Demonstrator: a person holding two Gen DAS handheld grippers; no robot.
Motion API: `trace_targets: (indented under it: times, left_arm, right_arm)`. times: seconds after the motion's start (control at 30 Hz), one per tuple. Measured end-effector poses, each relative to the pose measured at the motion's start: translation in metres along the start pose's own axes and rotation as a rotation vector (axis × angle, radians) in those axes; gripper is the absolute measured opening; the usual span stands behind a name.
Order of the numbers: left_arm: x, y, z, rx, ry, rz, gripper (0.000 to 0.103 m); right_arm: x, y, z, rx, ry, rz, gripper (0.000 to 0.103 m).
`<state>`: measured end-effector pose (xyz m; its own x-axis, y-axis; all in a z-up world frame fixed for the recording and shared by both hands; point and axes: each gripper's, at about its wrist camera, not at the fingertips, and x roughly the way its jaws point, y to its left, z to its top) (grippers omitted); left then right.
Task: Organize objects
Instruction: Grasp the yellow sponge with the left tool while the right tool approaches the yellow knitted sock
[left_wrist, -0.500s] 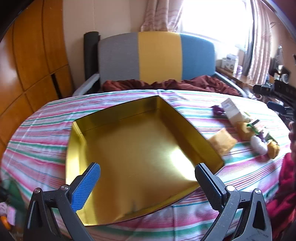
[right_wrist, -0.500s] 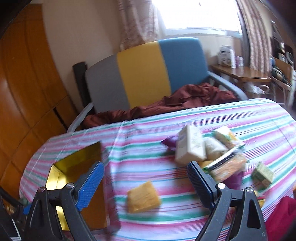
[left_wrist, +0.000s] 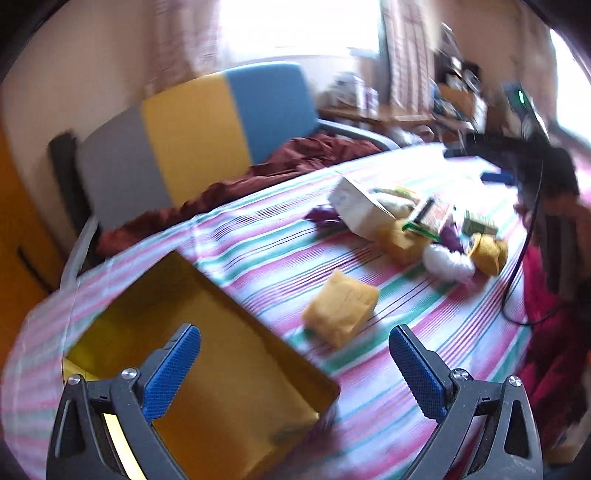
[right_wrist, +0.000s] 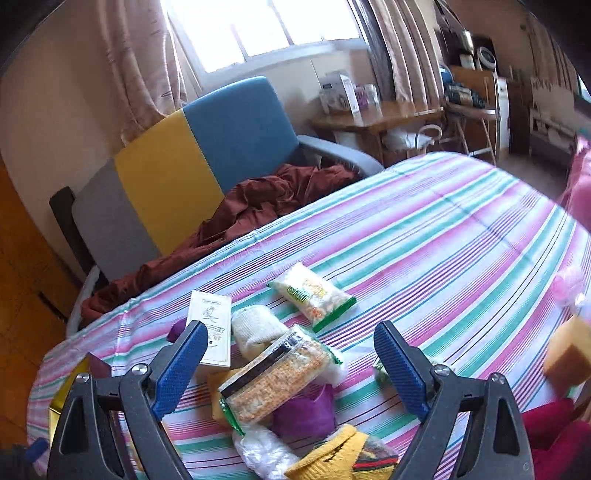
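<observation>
A gold tray (left_wrist: 207, 369) lies empty on the striped tablecloth, under my left gripper's left finger. My left gripper (left_wrist: 293, 334) is open, nothing between its blue pads; a yellow packet (left_wrist: 340, 314) lies just beyond it. Further right is a pile with a white box (left_wrist: 354, 206), a white roll (left_wrist: 445, 262) and a yellow knit piece (left_wrist: 487, 251). My right gripper (right_wrist: 291, 328) hangs open above that pile: the white box (right_wrist: 208, 332), a clear cracker pack (right_wrist: 277, 376), a green-edged snack bag (right_wrist: 312, 293), a purple item (right_wrist: 304, 410).
A grey, yellow and blue armchair (right_wrist: 207, 147) with a rust-red blanket (right_wrist: 258, 206) stands behind the table. A person in red (left_wrist: 546, 332) is at the right edge. A blurred yellow block (right_wrist: 567, 354) shows at far right. Striped cloth (right_wrist: 443, 229) stretches bare beyond the pile.
The left view has swung right, from the gold tray toward the yellow packet and pile. The right view has moved right and closer over the pile. Both grippers stayed open.
</observation>
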<state>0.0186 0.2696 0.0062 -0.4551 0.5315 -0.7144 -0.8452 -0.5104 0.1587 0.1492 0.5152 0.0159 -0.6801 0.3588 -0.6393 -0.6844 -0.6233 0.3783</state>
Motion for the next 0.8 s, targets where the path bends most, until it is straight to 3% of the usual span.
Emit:
trace_targets:
  times: [0.13, 0.4, 0.67, 0.8]
  left_arm:
    - [0.041, -0.020, 0.017, 0.103, 0.080, -0.042, 0.103]
    - [0.103, -0.035, 0.027, 0.148, 0.216, -0.060, 0.099]
    - [0.133, -0.051, 0.035, 0.180, 0.309, -0.089, 0.071]
    - [0.123, -0.065, 0.034, 0.213, 0.272, -0.057, 0.059]
  right_arm:
    - [0.006, -0.007, 0.000, 0.037, 0.043, 0.030, 0.093]
    - [0.010, -0.019, 0.001, 0.103, 0.068, 0.049, 0.093]
    - [0.014, -0.019, 0.001, 0.106, 0.084, 0.044, 0.093]
    - [0.019, -0.019, 0.001, 0.102, 0.103, 0.040, 0.093]
